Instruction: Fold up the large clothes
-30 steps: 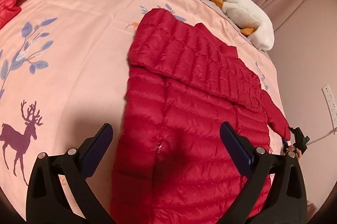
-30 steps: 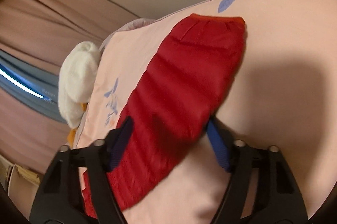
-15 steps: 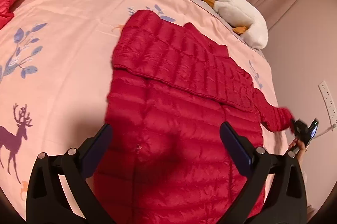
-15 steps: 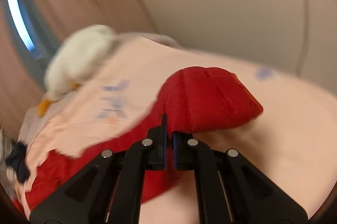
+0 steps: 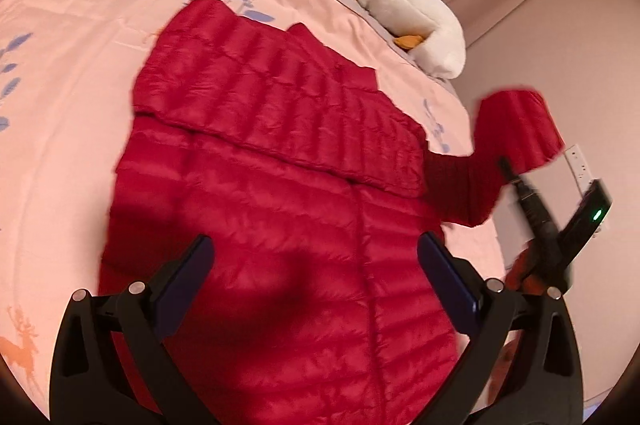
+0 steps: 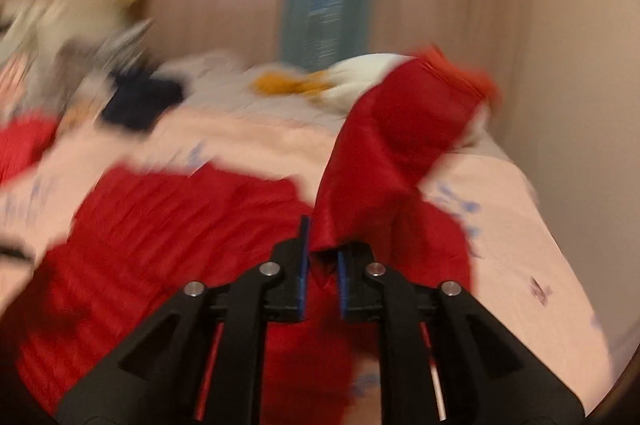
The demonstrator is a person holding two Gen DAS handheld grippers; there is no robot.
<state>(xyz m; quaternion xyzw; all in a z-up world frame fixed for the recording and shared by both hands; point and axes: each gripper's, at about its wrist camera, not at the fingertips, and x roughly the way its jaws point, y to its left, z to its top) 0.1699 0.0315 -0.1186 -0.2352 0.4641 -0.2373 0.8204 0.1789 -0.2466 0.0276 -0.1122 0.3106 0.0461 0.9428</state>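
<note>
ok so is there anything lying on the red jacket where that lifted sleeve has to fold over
Nothing visible does. The right gripper is shut on the sleeve, lifted off the bed. The jacket body lies bare; the other sleeve is already folded across the top. The left gripper hovers open above it.

Your left gripper (image 5: 316,275) hovers with jaws spread wide and nothing between them. Your right gripper (image 6: 322,275), raised at the far right, pinches the red sleeve (image 6: 384,161).
</note>
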